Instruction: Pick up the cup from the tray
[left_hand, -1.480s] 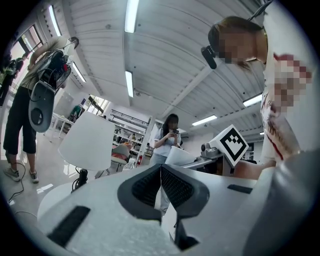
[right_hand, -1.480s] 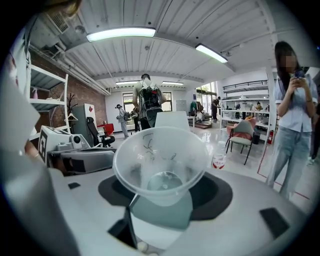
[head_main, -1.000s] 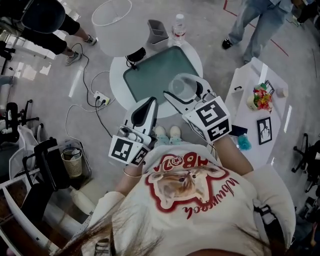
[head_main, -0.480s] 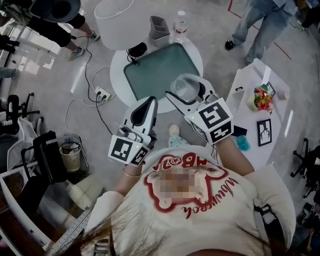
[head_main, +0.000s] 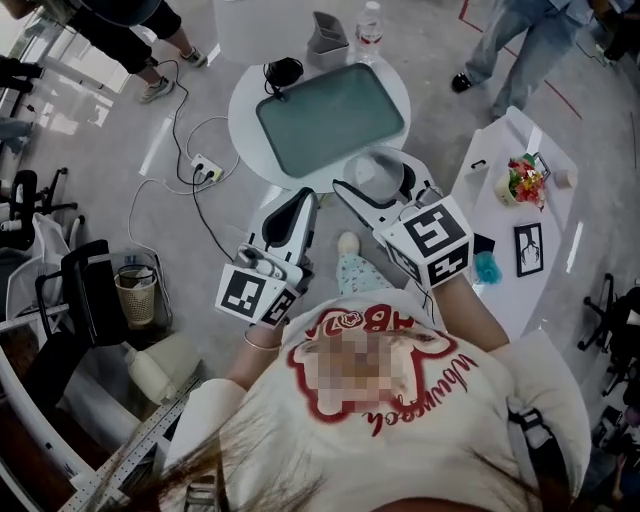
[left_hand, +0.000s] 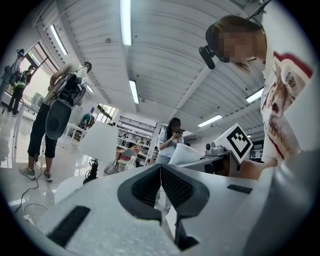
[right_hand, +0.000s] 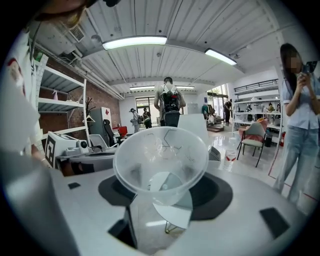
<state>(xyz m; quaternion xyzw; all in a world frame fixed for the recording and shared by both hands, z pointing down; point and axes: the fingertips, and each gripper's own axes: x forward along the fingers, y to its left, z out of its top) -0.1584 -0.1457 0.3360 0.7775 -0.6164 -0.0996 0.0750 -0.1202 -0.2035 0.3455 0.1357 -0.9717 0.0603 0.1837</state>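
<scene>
- Your right hand-held gripper (head_main: 378, 186) is clamped on the clear plastic cup (head_main: 372, 168); in the right gripper view the cup (right_hand: 161, 157) sits between the two dark pads with its open mouth turned toward the camera.
- The cup is off the tray (head_main: 330, 120). In the head view it shows just past the tray's near right corner, over the rim of the round white table (head_main: 245, 112).
- Your left hand-held gripper (head_main: 297, 203) has its jaws pressed together with nothing between them. The left gripper view shows the ribbed pads (left_hand: 175, 187) meeting along one line.
- The left hand-held gripper is on the near side of the tray, toward its left corner and off the table.
- The tray lies bare.
- A water bottle (head_main: 369, 20) and a grey bin (head_main: 328, 35) stand beyond the tray's far edge.
</scene>
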